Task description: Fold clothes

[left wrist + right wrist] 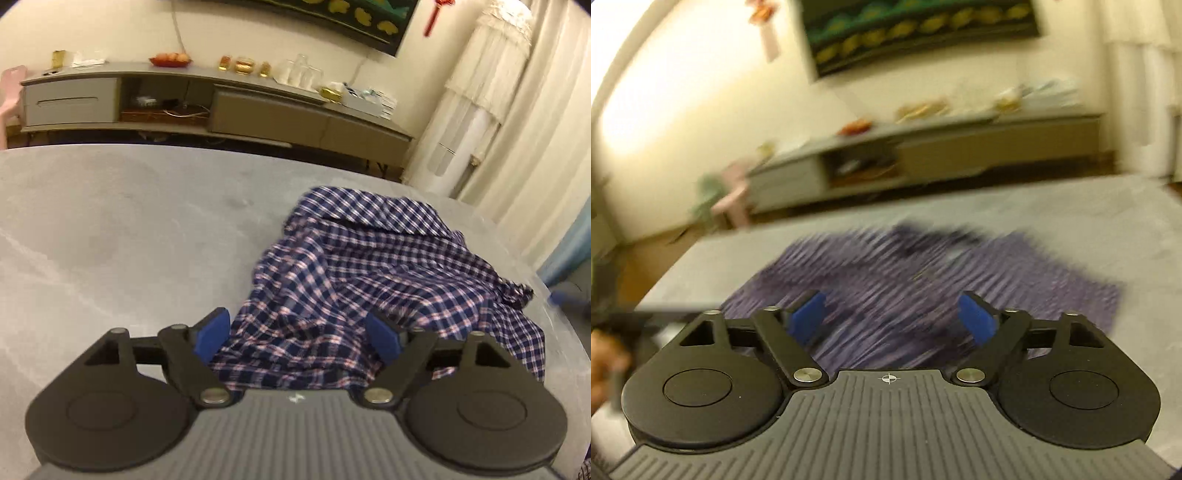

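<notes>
A blue, white and red plaid shirt (369, 273) lies crumpled on the grey table (122, 236), right of centre in the left wrist view. My left gripper (299, 334) is open, its blue pads (212, 332) spread over the shirt's near edge, holding nothing. In the right wrist view the same shirt (923, 280) is motion-blurred and spread on the table (1108, 229). My right gripper (892, 319) is open above the shirt's near part, holding nothing.
A long grey sideboard (221, 107) with jars, glasses and a fruit dish stands against the far wall. White curtains (517, 122) hang at the right. A pink stool (733, 199) stands beyond the table's left end. The table's right edge (554, 306) is near the shirt.
</notes>
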Available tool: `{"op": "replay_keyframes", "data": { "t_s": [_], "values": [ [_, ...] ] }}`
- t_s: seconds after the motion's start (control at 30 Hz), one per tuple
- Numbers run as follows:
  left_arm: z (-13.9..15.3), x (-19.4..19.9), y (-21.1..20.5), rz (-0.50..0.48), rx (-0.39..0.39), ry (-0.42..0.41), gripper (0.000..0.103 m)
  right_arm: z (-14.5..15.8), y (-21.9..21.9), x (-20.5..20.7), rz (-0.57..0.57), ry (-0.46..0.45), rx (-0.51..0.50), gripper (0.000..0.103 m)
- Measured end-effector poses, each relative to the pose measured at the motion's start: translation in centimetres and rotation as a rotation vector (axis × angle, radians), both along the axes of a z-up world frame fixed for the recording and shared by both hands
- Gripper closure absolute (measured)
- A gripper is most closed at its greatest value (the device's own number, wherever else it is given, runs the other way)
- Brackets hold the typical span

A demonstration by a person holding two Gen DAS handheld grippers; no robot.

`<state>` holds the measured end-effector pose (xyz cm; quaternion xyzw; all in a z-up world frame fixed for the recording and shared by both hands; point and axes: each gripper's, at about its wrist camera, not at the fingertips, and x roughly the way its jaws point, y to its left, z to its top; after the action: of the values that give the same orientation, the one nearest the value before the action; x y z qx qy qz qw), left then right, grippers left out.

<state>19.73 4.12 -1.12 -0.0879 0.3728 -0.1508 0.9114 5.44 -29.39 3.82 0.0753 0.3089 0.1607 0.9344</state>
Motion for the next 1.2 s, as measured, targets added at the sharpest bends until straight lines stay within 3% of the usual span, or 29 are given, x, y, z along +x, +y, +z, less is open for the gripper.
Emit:
{"op": "replay_keyframes", "data": {
  "t_s": [0.03, 0.07, 0.1, 0.13, 0.17, 0.3, 0.4, 0.5, 0.53, 0.6, 0.67, 0.7, 0.73, 0.77, 0.8, 0.87, 1.03, 1.07, 1.13, 1.2],
  "values": [
    [-0.1, 0.2, -0.2, -0.002, 0.004, 0.001, 0.035, -1.0, 1.6, -0.1, 0.061, 0.042, -0.049, 0.019],
    [0.0, 0.4, -0.3, 0.001, 0.005, 0.005, 0.079, -2.1, 3.2, 0.0, 0.115, 0.08, -0.111, 0.042],
    [0.2, 0.6, -0.1, 0.009, 0.002, 0.013, 0.099, -2.9, 4.1, 0.2, 0.146, 0.103, -0.181, 0.077],
    [0.5, 0.7, 0.3, 0.027, -0.001, 0.003, 0.101, -3.5, 4.6, 0.3, 0.163, 0.11, -0.241, 0.087],
    [1.3, 0.6, 1.0, 0.057, -0.016, -0.034, 0.101, -3.6, 4.5, 0.3, 0.168, 0.104, -0.273, 0.091],
    [4.8, -1.5, 5.6, 0.14, -0.162, -0.142, 0.101, 0.4, -1.8, -1.6, 0.041, 0.023, -0.126, 0.098],
    [5.0, -2.1, 6.5, 0.14, -0.156, -0.135, 0.101, 2.0, -8.8, -3.7, -0.104, 0.017, 0.005, 0.102],
    [3.7, -2.2, 5.6, 0.107, -0.1, -0.081, 0.101, 1.3, -13.9, -4.2, -0.285, 0.065, -0.072, 0.103],
    [3.3, -2.2, 5.1, 0.093, -0.084, -0.069, 0.101, 0.7, -14.8, -4.1, -0.338, 0.086, -0.134, 0.103],
    [2.9, -2.2, 4.1, 0.073, -0.067, -0.058, 0.101, -0.3, -16.4, -3.9, -0.439, 0.122, -0.243, 0.089],
    [3.0, -2.3, 3.3, 0.053, -0.069, -0.06, 0.099, 0.1, -16.4, -4.2, -0.449, 0.078, -0.197, 0.085],
    [3.0, -2.2, 3.0, 0.05, -0.071, -0.06, 0.098, 0.5, -16.2, -4.6, -0.439, 0.045, -0.155, 0.058],
    [2.9, -2.0, 2.7, 0.053, -0.071, -0.058, 0.091, 1.0, -15.8, -4.8, -0.422, 0.007, -0.113, 0.042],
    [2.8, -1.9, 2.5, 0.056, -0.072, -0.055, 0.082, 1.6, -14.9, -5.2, -0.399, -0.037, -0.077, 0.018],
    [2.6, -1.7, 2.2, 0.067, -0.066, -0.05, 0.076, 2.2, -13.6, -5.4, -0.372, -0.082, -0.056, 0.008],
    [2.0, -1.5, 1.8, 0.11, -0.041, -0.034, 0.046, 2.9, -10.9, -3.9, -0.3, -0.117, -0.064, 0.007],
    [0.6, -0.6, 1.2, 0.155, 0.027, 0.001, 0.045, 0.7, -6.3, 3.0, -0.173, -0.017, -0.146, 0.008],
    [0.5, -0.4, 1.3, 0.159, 0.042, 0.005, 0.045, -0.1, -6.1, 4.2, -0.159, 0.021, -0.149, 0.011],
    [0.3, -0.3, 1.5, 0.174, 0.052, 0.013, 0.049, -1.5, -6.3, 6.4, -0.129, 0.111, -0.131, 0.036],
    [0.2, -0.1, 2.4, 0.176, 0.023, 0.036, 0.09, -2.6, -6.8, 7.3, -0.125, 0.183, -0.12, 0.099]
  ]
}}
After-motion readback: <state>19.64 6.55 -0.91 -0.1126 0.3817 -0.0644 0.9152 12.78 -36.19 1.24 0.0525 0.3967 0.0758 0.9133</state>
